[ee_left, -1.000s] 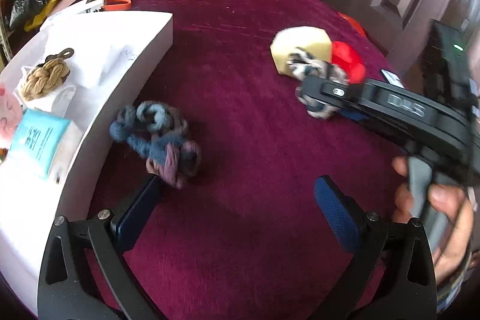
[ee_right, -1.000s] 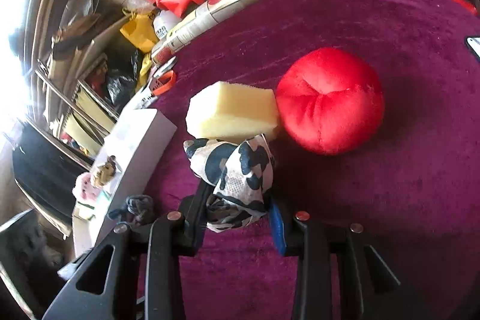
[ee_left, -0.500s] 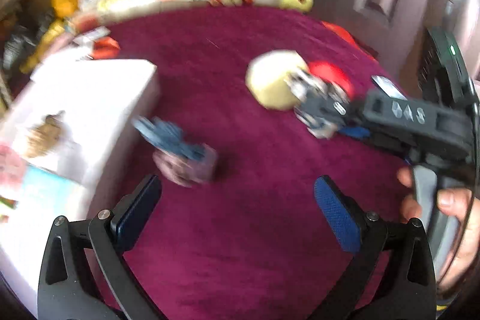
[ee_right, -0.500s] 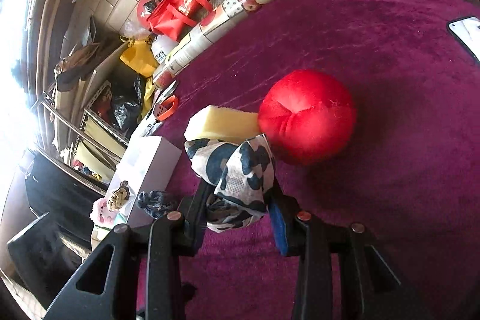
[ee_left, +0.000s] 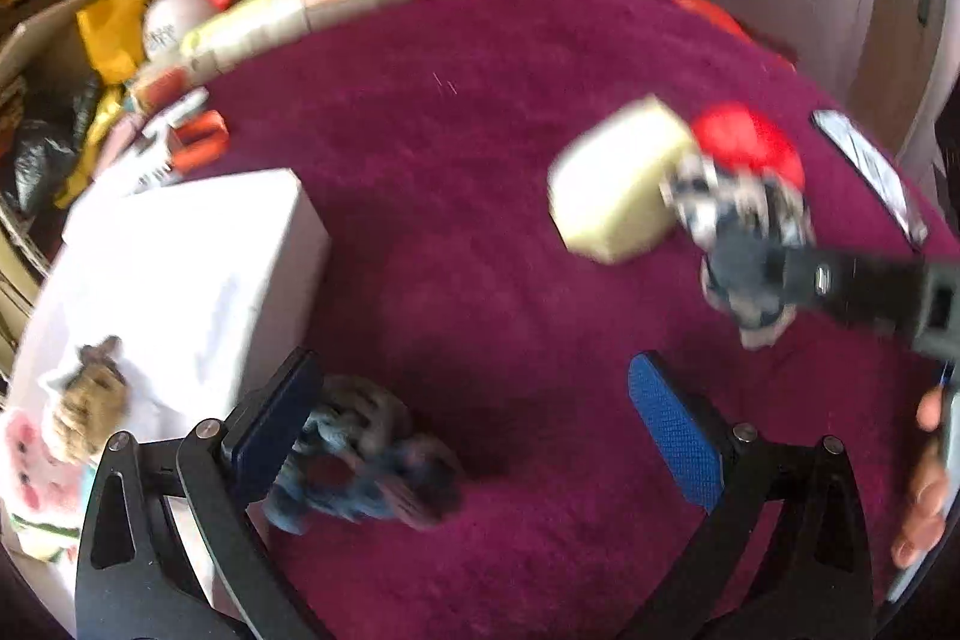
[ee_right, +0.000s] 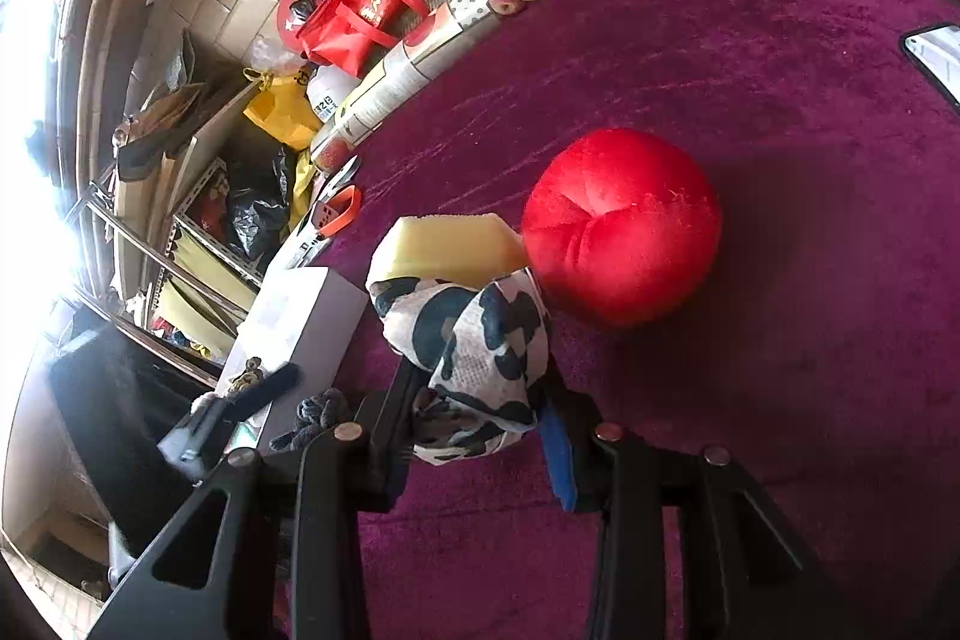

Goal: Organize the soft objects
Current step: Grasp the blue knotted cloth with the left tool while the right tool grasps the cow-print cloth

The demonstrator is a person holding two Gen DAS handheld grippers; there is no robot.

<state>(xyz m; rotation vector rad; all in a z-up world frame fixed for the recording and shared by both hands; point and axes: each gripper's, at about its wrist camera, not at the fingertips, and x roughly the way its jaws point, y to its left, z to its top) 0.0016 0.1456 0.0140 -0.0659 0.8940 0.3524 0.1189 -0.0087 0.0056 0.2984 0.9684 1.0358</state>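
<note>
White box [ee_left: 180, 268] holds knotted rope [ee_left: 90, 406], pink plush [ee_left: 30, 466].

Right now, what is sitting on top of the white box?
On the white box lie a tan knotted rope toy and a pink plush toy, near its close end. The left gripper hides part of that end, so more could be there.

- red bag [ee_right: 384, 4]: white logo mark on the side, too small and distorted to read
- white round container [ee_right: 329, 91] beside the yellow bag: dark print, not legible
- left wrist view: motion-blurred, no readable text
</note>
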